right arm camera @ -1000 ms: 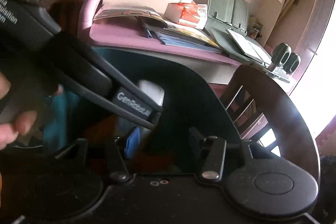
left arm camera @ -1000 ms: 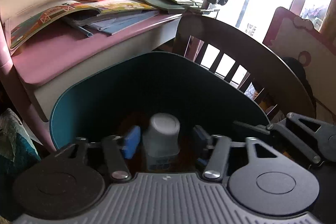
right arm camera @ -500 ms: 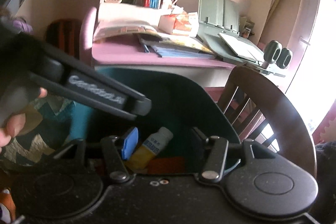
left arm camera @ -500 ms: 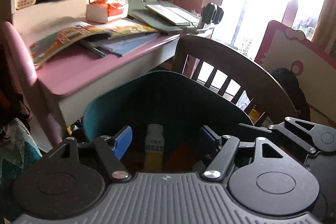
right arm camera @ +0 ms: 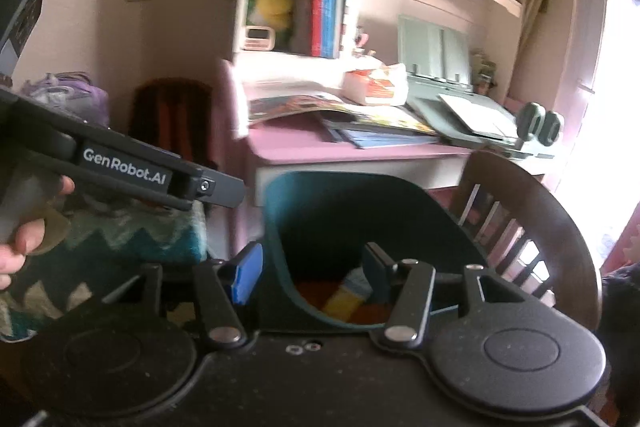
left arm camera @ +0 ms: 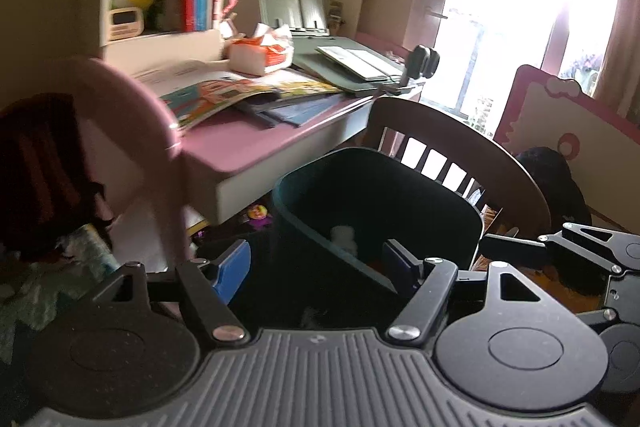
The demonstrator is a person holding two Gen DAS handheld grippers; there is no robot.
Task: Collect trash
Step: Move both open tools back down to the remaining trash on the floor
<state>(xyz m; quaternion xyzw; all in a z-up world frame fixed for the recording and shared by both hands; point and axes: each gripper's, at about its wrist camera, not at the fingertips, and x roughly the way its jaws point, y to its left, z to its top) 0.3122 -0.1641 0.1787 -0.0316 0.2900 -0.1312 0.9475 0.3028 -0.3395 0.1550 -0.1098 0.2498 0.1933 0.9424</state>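
Observation:
A dark teal trash bin (left arm camera: pixel 376 195) stands on the floor in front of the desk. In it lies a small white-capped bottle (left arm camera: pixel 344 237), which shows yellow and white in the right wrist view (right arm camera: pixel 344 297). My left gripper (left arm camera: pixel 316 267) hangs above and short of the bin. Its jaws are opening and nothing is between the pads. My right gripper (right arm camera: pixel 312 273) is open beside it, and only the bin's (right arm camera: pixel 360 211) near rim shows in the gap. The left gripper's body (right arm camera: pixel 160 179) and the hand (right arm camera: pixel 24 239) holding it cross the left of that view.
A pink desk (left arm camera: pixel 240 147) behind the bin carries open books and an orange-and-white tissue pack (left arm camera: pixel 260 55). A dark wooden chair (left arm camera: pixel 460 131) stands right of the bin. A zigzag-patterned cloth (right arm camera: pixel 120 247) lies to the left. Small toys (left arm camera: pixel 258 213) lie under the desk.
Both grippers have drawn back and up from the bin. The bottle that stood between the left fingers now lies inside the bin, and the left jaws stand wider.

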